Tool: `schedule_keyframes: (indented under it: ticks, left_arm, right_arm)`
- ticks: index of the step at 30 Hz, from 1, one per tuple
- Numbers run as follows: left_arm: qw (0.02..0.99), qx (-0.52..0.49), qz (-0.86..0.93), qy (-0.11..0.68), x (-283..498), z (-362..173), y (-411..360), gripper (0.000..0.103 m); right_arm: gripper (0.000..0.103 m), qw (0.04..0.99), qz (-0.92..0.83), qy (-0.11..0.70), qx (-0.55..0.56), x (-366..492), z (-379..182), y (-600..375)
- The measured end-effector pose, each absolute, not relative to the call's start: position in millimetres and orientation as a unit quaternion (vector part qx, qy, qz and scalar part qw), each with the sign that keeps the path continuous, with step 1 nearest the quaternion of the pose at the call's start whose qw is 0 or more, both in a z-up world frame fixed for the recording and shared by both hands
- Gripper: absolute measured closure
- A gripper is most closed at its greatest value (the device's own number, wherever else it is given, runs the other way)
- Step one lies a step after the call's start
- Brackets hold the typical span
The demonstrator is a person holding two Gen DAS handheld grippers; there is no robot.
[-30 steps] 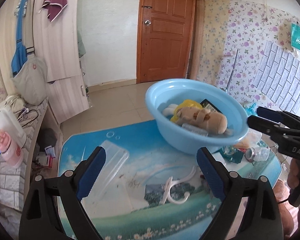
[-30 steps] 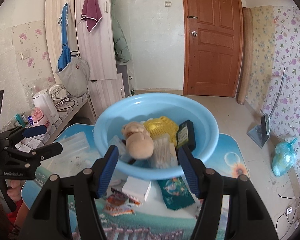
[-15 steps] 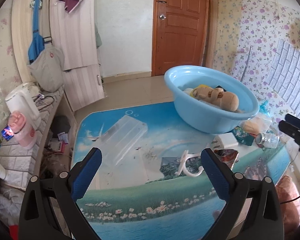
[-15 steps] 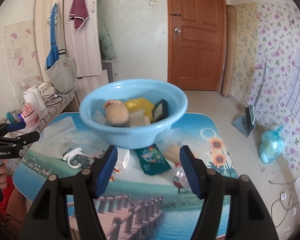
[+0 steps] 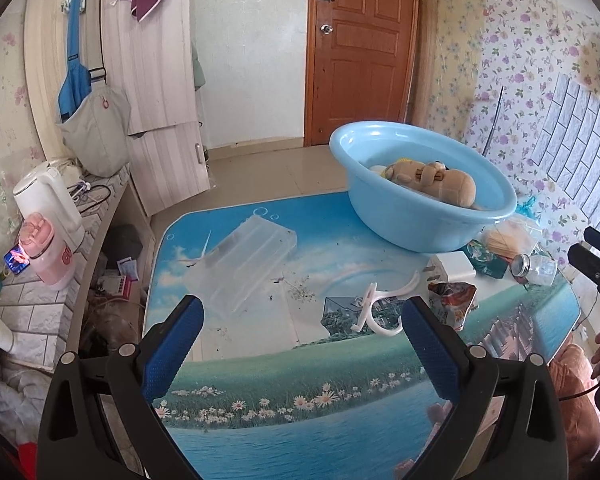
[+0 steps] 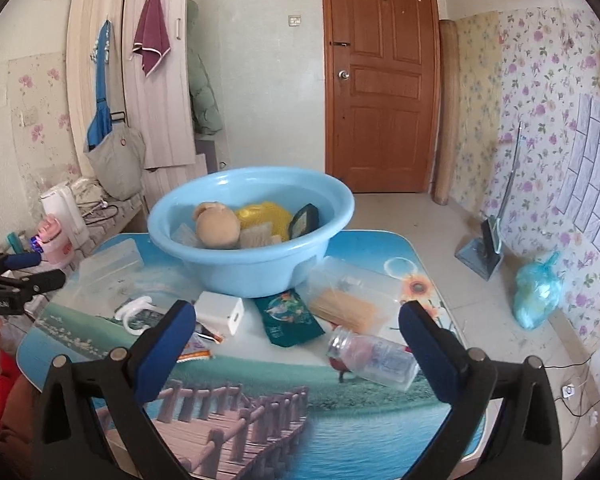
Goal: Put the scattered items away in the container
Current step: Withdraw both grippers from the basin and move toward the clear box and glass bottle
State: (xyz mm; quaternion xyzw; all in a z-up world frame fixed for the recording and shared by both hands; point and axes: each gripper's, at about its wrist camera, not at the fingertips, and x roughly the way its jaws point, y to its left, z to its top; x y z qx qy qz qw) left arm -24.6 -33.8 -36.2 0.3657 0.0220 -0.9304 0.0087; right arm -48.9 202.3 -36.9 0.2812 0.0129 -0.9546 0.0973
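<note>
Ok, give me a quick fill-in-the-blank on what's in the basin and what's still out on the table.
1. The plush toy lies inside the light ____ basin.
2. The clear bottle lies on its ____ on the table.
3. Both the left tongs and right tongs are ____ and hold nothing.
4. The white hook lies ____ the basin.

Missing words: blue; side; open; outside

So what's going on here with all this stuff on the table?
A person is tidying loose items into the blue basin, working with a hand-held gripper in each hand. A plush toy and a few other things are already inside. Both the left gripper and the right gripper are open and empty, held above the table. A white hook, a white charger, a green packet and a small bottle are not yet in.
</note>
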Motion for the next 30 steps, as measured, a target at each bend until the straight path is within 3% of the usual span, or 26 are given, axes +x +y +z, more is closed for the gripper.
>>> schedule_keyframes:
  ticks: [30]
  left_arm:
    - [-0.002, 0.391, -0.92, 0.033, -28, -58, -42, 0.003]
  right_arm:
    - [0.0, 0.071, -0.934, -0.012, 0.351, -59, -58, 219]
